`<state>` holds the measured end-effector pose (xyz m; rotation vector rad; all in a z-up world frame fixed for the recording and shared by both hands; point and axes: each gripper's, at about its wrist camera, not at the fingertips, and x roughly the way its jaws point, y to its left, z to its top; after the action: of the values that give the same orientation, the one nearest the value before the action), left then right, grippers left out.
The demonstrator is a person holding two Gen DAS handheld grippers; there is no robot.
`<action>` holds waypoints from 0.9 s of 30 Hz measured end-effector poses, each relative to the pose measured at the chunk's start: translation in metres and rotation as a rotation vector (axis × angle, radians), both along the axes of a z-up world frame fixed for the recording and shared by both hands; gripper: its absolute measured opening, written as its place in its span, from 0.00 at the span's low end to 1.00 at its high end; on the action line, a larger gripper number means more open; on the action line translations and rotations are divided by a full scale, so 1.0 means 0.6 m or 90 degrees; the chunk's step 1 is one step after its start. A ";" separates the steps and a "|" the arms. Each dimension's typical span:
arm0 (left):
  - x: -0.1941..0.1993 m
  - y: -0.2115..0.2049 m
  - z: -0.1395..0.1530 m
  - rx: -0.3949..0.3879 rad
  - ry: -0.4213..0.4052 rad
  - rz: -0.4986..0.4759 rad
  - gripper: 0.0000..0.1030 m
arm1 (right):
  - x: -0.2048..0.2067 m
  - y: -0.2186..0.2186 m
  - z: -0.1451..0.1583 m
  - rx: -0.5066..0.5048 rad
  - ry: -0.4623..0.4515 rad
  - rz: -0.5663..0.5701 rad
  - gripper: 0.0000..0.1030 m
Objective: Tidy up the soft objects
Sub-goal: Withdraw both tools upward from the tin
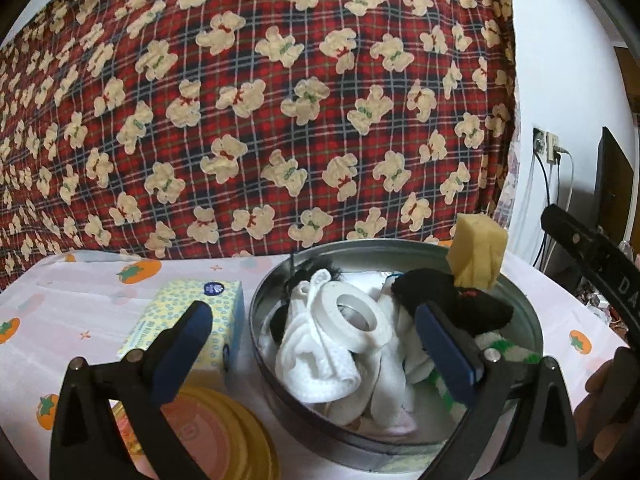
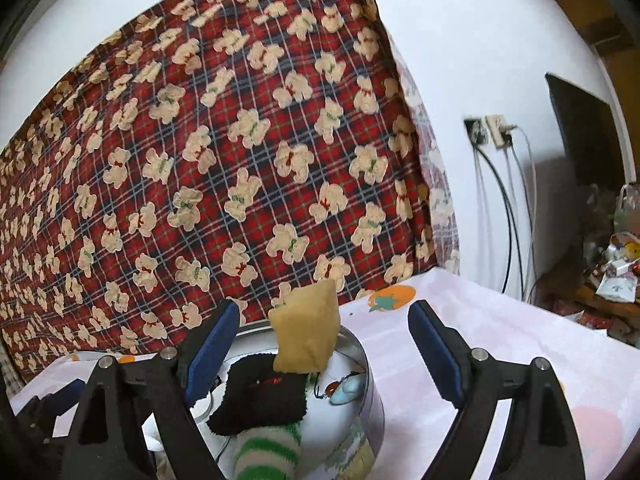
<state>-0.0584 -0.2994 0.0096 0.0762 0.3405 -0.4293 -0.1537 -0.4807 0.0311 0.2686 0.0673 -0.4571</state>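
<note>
- Yellow sponge: stands upright at the far right rim of the round metal tin, its lower end on the black sock. It appears perched, not settled.
- Risk, as a judgement: the sponge is tall on a soft, uneven base beside the rim; a nudge from either tool, or a shift of the pile, could tip it over the wall onto the bench.
- Further contents: white cloth with a roll of white tape on top in the middle of the tin; a green-and-white striped sock at the near right. The heap stands about level with the wall in places, so pressing one piece may push another out.
- Left gripper: held low over the near edge of the tin, fingers wide apart and holding nothing; the right one lies over the socks, the left one over the tissue box.
- Right gripper: hovers at the right of the tin, fingers apart and empty; the sponge sits between them but untouched.
- Surroundings: a yellow lid lies near left; a plaid teddy-bear blanket hangs behind the bench.
</note>
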 end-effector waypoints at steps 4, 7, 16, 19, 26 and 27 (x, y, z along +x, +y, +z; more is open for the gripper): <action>-0.009 0.002 -0.004 0.009 0.000 -0.007 1.00 | -0.015 0.024 0.002 -0.032 -0.006 -0.007 0.85; -0.021 0.009 -0.002 0.004 -0.012 -0.011 1.00 | -0.022 0.047 0.005 -0.069 -0.010 -0.015 0.86; -0.035 0.030 0.001 -0.007 -0.023 0.004 1.00 | -0.041 0.098 0.004 -0.128 -0.007 -0.017 0.92; -0.040 0.035 0.002 -0.008 -0.027 0.003 1.00 | -0.055 0.115 0.006 -0.159 -0.029 -0.037 0.97; -0.044 0.041 0.000 -0.010 -0.020 0.015 1.00 | -0.063 0.112 0.008 -0.155 -0.042 -0.050 0.98; -0.045 0.043 0.000 -0.010 -0.020 0.017 1.00 | -0.062 0.112 0.008 -0.156 -0.041 -0.051 0.98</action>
<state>-0.0856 -0.2738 0.0096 0.0626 0.3065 -0.4035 -0.1912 -0.4132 0.0357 0.0446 -0.0628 -0.5300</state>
